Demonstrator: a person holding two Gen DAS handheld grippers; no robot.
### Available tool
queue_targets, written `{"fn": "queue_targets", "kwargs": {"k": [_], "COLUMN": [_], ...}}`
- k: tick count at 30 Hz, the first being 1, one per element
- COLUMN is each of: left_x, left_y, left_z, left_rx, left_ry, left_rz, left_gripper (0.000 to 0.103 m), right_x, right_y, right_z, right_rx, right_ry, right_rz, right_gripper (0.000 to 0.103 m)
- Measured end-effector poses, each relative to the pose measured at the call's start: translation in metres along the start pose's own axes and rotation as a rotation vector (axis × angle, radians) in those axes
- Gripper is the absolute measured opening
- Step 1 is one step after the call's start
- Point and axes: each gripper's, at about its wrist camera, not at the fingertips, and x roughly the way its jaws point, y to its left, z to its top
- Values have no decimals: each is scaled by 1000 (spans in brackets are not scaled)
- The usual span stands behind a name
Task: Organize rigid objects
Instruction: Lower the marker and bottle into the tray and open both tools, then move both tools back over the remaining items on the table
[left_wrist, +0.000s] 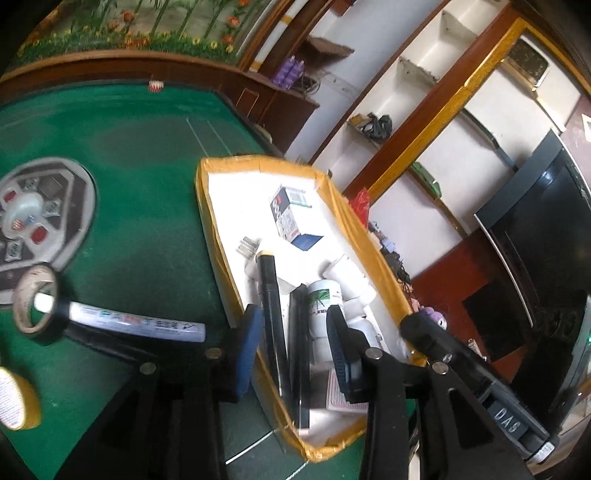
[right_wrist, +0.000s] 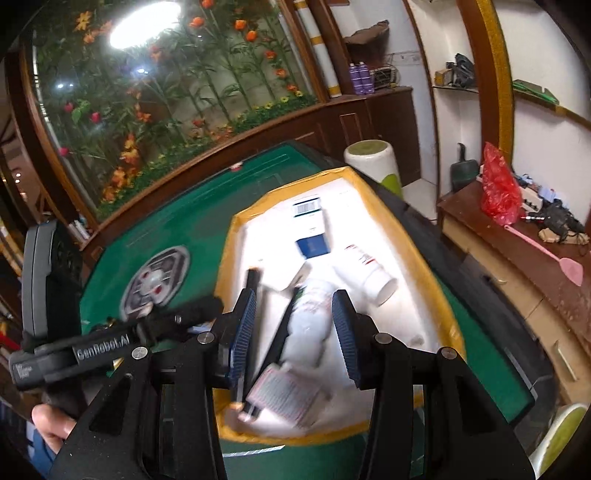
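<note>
1. Green felt covers the desk (left_wrist: 140, 229); a white foam box (left_wrist: 334, 206) with yellow-taped rim sits near its right edge.
2. Inside the box lie a white bottle (left_wrist: 325, 306), a black marker (left_wrist: 271, 314) and small cartons (left_wrist: 286, 214), blurred in the right wrist view.
3. Left tongs (left_wrist: 293, 341) hover spread over the box's near end, pinching nothing.
4. Right tongs (right_wrist: 293, 332) hover spread above the bottle (right_wrist: 310, 325).
5. Tape rolls (left_wrist: 35, 304) and a silver paint marker (left_wrist: 136, 321) lie on the felt left of the box.

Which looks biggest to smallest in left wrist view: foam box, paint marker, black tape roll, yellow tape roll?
1. foam box
2. paint marker
3. black tape roll; yellow tape roll is cut off and nearer the camera, so unranked.
</note>
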Motion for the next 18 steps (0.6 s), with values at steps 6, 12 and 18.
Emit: {"fn": "queue_targets", "kwargs": {"k": [6,12,18], "left_x": [-46,-91,-142], "left_y": [9,39,85], "left_z": [-9,-19,-27], "left_rx": [45,64,106], "left_ry": [-92,-144,-183], "left_rz": [57,102,208], "left_gripper": [50,61,77], "right_x": [-6,9,29], "right_y": [27,63,97], "right_z": [-24,-51,-82], "right_rx": [-28,-93,-186], "right_ry": [31,107,195], "right_rz": [76,146,211], "right_gripper": [43,43,43]}}
